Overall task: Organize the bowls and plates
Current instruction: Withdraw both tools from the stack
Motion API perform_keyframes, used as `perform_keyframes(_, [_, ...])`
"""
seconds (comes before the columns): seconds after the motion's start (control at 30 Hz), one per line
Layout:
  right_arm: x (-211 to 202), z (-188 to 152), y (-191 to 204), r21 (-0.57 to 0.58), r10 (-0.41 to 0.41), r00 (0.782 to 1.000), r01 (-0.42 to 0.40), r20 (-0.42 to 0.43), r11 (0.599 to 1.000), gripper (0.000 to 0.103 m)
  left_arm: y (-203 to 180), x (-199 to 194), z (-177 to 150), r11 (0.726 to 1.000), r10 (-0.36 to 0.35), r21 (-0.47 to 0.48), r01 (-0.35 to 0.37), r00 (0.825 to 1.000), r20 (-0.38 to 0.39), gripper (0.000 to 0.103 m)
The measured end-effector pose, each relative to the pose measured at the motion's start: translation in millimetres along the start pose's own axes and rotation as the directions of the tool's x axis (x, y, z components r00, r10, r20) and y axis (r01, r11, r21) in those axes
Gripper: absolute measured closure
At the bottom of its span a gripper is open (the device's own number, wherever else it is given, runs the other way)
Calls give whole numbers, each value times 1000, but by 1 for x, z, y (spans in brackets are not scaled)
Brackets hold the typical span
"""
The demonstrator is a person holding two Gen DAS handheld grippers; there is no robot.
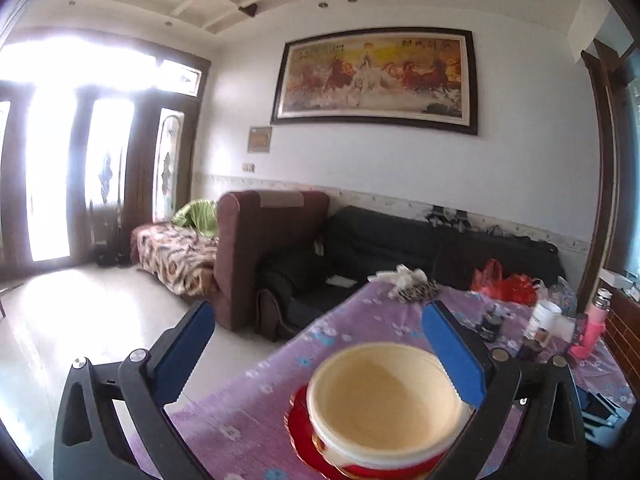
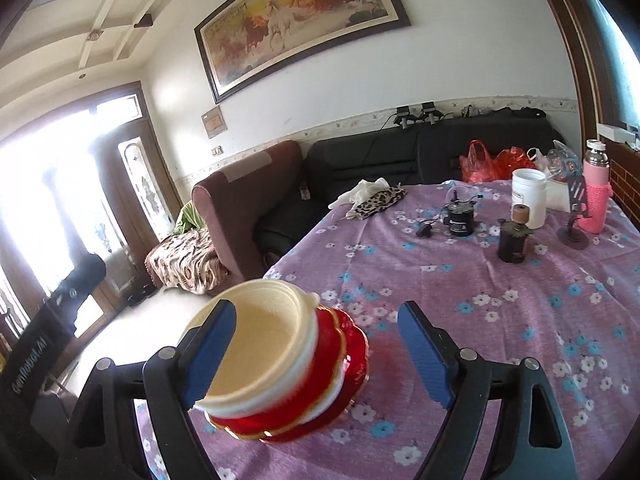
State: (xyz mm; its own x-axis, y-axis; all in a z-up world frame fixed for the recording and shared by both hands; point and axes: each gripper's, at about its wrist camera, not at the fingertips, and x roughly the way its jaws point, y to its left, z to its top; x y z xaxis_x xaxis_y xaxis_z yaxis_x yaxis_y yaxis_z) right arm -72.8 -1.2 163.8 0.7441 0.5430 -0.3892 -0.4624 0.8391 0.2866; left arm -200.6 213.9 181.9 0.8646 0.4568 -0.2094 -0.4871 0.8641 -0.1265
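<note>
**Stack built, both hand-held grippers released**

The left hand-held gripper [image 1: 316, 354] stands spread wide, its blue pads clear of everything; the cream bowl sits in the lower part of the gap between them, close to the right-hand pad, with no pad pressing on it. The right hand-held gripper [image 2: 320, 354] is likewise released: its left pad overlaps the bowl's near rim in the picture, but I cannot tell whether it touches, and nothing is clamped. The space in front of its other pad is bare cloth.

Just ahead of both, near the table's [image 2: 500, 300] front-left corner, stands the stack of bowls and plates [image 2: 288, 356]. Cream bowls [image 1: 384, 396] are nested on top, their rims showing as close rings, with white and red pieces below and a red plate [image 1: 298, 432] with a gold edge at the bottom, resting on the purple flowered cloth.

As a judgement, the gathering looks largely done: no loose plate or bowl shows elsewhere on the table. What may remain is squaring the stack or moving it; the frames do not say where it belongs.

The stack's axis runs roughly up from the table, mouths open to the ceiling. In the right wrist view it seems to lean toward the left, which may be lens distortion, and the upper bowls sit a little off-centre on the red plate. Being round, it has no long side across the table.
</note>
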Motion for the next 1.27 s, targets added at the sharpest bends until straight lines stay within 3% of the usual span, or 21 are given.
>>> perform_keyframes(0.2, [-19,-15,-8,-40,-10,1000,10,9,999,13,-14,16,-10,999,-36,3,36,986,-163,0])
perform_keyframes(0.4, [-34,-31,-11,-115,-30,999,32,18,993,13,-25,3,-17,1000,2,21,0,992,-125,0])
perform_keyframes(0.7, [-31,-50,-8,-209,-87,996,81,-21,975,11,-33,9,-26,998,-49,20,56,972,-232,0])
perform_keyframes(1.17, [-16,-67,10,-252,-85,993,60,-88,966,11,-23,8,-34,997,-62,19,69,972,-227,0])
perform_keyframes(1.27, [-14,-67,8,-236,-75,992,49,-100,971,11,-22,9,-35,996,-78,23,87,965,-250,0])
